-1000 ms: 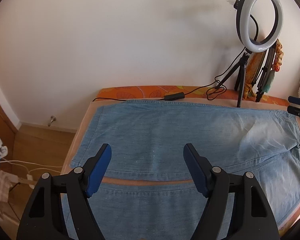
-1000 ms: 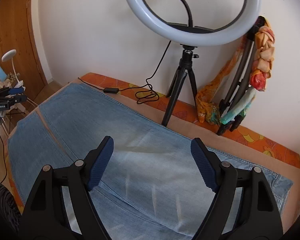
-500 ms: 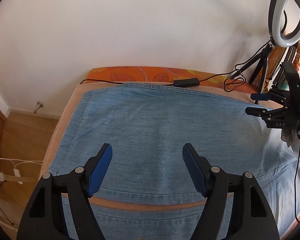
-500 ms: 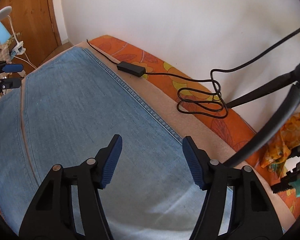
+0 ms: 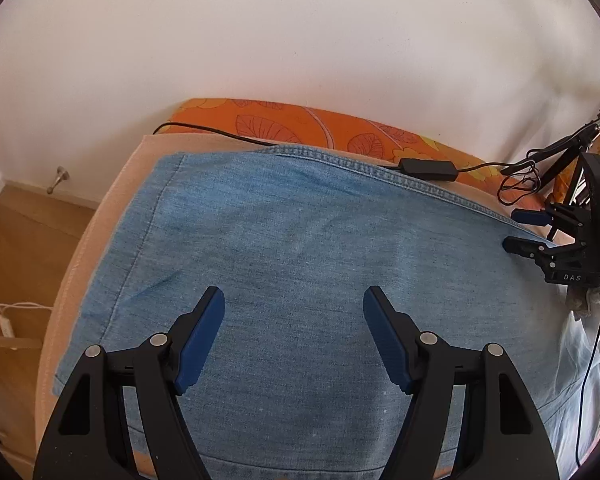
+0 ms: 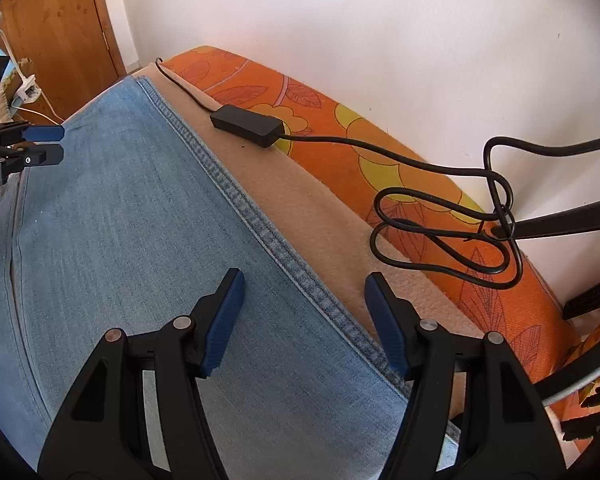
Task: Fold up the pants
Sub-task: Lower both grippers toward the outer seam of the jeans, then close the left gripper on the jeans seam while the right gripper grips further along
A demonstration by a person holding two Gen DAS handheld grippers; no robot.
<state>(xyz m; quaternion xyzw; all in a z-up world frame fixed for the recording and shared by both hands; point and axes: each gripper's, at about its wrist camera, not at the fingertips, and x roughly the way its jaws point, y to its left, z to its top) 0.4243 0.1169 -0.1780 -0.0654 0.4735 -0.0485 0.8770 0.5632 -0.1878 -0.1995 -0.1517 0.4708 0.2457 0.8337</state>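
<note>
Light blue denim pants (image 5: 300, 248) lie flat on a beige-covered bed; they also fill the right wrist view (image 6: 132, 240). My left gripper (image 5: 294, 300) is open and empty, low over the far leg near its hem end. My right gripper (image 6: 304, 280) is open and empty, straddling the stitched outer seam (image 6: 260, 224) at the far edge of the pants. The right gripper shows at the right of the left wrist view (image 5: 528, 232). The left gripper shows at the left edge of the right wrist view (image 6: 40, 144).
A black power adapter (image 6: 248, 124) and coiled black cable (image 6: 452, 236) lie on the beige cover (image 6: 308, 208) and orange floral mattress (image 6: 380, 152) by the white wall. Tripod legs (image 6: 568, 220) stand at right. A wooden door (image 6: 56, 28) and floor are at left.
Both grippers have moved forward and down toward the far edge of the pants. The ring light has left both views. Both jaws stay open.
</note>
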